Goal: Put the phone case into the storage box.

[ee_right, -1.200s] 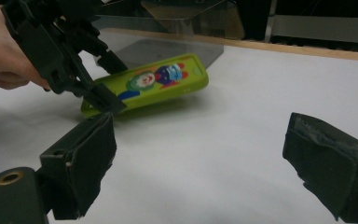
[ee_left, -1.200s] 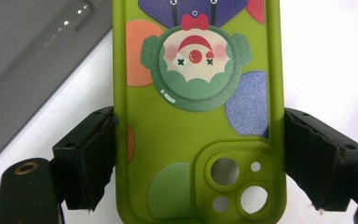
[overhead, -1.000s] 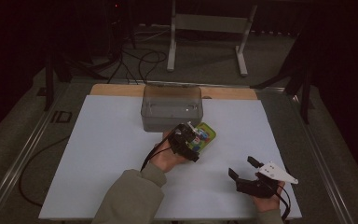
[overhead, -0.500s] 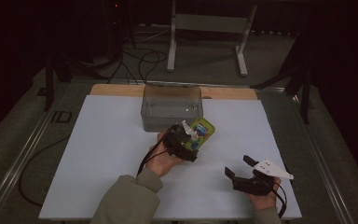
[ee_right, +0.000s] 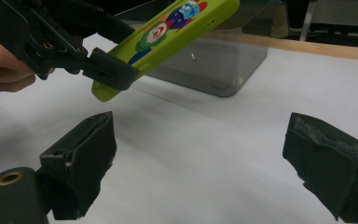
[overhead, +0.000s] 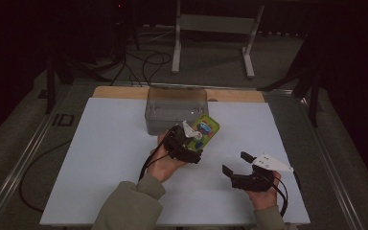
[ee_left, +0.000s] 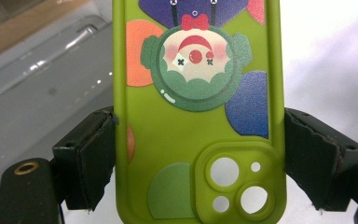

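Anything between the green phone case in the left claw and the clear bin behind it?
Nothing visible. The left claw is shut on the green phone case, held above the white table just in front of the clear bin. The right claw is open, off to the side.

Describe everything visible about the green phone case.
The green phone case looks like matte, soft plastic in lime green, printed with a round cartoon face, a red bow and coloured blobs in orange, blue and purple. A raised corner block has round camera cut-outs. The left gripper is shut on it, with the pads pressing its two long edges near the camera end. It is held clear of the white table, tilted upward, with its far end toward the clear plastic box.
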`<state>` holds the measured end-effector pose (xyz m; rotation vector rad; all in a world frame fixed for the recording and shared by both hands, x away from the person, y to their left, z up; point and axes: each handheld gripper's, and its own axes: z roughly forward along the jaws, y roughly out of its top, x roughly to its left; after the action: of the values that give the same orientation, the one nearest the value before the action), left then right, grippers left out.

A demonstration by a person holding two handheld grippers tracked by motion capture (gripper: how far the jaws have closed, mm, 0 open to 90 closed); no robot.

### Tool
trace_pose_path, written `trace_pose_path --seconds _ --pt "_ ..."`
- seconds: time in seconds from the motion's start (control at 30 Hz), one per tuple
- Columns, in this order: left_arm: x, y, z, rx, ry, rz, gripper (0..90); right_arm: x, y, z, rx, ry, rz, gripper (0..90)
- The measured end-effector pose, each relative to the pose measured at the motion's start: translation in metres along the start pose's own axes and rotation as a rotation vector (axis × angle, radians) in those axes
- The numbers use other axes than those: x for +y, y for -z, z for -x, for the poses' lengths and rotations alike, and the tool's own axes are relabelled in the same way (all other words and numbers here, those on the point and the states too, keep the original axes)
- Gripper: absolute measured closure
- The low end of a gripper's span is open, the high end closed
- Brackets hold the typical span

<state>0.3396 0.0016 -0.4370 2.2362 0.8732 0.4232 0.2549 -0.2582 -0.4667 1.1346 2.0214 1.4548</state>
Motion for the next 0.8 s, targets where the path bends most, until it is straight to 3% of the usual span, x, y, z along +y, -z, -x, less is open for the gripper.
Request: trace_pose_path --seconds 0.37,0.63,0.8 --pt "-0.003 0.015 -0.006 0.022 0.035 0.084 16.4 0.023 -0.015 -0.013 0.039 0.023 0.024 9.4" --pt "-0.006 0.023 -0.010 0.037 0.064 0.142 16.4 0.038 -0.028 -0.016 0.036 -0.013 0.014 9.8" --pt "-0.009 0.027 -0.011 0.044 0.085 0.169 16.4 0.046 -0.035 -0.014 0.041 -0.069 0.028 9.9"
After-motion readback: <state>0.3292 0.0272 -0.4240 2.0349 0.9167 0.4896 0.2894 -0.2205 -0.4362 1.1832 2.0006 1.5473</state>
